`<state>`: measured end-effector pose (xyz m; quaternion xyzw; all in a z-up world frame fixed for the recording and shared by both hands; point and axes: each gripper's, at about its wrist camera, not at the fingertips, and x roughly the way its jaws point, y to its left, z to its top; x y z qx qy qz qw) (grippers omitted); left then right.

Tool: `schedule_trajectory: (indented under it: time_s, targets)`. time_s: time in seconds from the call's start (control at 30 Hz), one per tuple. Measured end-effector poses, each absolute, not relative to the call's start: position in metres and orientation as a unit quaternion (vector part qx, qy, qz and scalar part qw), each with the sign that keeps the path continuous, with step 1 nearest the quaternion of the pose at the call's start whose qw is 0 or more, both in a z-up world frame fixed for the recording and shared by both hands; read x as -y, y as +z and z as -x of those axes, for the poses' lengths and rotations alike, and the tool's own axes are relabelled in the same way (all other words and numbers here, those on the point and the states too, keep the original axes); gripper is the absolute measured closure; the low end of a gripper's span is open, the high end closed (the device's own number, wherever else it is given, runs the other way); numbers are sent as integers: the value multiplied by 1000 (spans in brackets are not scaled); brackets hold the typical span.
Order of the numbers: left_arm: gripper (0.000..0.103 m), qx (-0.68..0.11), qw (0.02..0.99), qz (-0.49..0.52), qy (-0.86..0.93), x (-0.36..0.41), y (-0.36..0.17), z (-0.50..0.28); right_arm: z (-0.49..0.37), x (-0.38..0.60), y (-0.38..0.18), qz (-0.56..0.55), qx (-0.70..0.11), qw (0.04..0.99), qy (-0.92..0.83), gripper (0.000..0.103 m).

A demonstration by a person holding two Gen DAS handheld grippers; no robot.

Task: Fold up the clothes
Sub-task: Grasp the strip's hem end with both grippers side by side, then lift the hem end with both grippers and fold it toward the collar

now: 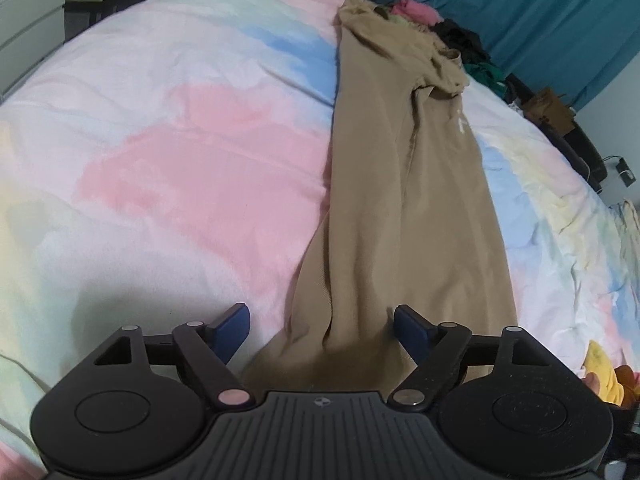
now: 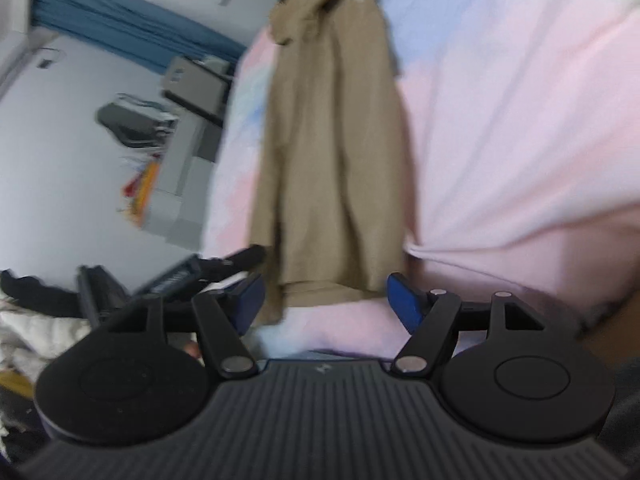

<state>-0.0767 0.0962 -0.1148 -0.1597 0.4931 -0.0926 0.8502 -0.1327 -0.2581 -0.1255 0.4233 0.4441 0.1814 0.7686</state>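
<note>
Your left gripper is spread wide with nothing between its blue pads; it hovers over the near hem end of the long tan cotton trousers. Your right gripper is also wide open and empty, poised just short of the trousers' hem, though that view is blurred. The trousers lie stretched lengthwise, away from you, on the pastel pink, blue and white tie-dye bedspread, legs stacked together, the rumpled waistband at the far end. Beyond it sits a heap of mixed coloured clothes before a teal curtain.
</note>
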Motion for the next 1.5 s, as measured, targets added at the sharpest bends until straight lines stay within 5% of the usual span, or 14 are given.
schedule_trajectory:
  time_s: [0.3, 0.37, 0.43, 0.57, 0.6, 0.67, 1.07, 1.27, 1.5]
  targets:
    - [20, -524, 821, 176, -144, -91, -123, 72, 110, 255, -147, -464, -468, 738, 146, 33]
    - [25, -529, 816, 176, -152, -90, -123, 73, 105, 254, -151, -474, -466, 732, 150, 61]
    - [32, -531, 815, 173, -152, -90, -123, 75, 102, 251, -154, -473, -473, 729, 148, 71]
    - [62, -525, 824, 164, -135, -91, -121, 80, 99, 244, -152, -460, -473, 736, 151, 92]
    - [77, -521, 829, 162, -125, -92, -119, 83, 100, 243, -148, -451, -468, 744, 154, 93]
    - [89, -509, 836, 162, -125, -93, -114, 88, 106, 243, -138, -439, -451, 761, 158, 94]
    - [95, -351, 859, 324, -184, -122, -33, 120, 111, 289, -46, -453, -321, 808, 197, 95]
    - [97, -286, 869, 345, -212, -118, 19, 144, 150, 308, -13, -438, -284, 824, 220, 95]
    - [97, -278, 868, 337, -236, -107, 20, 231, 196, 332, 26, -419, -240, 841, 245, 95]
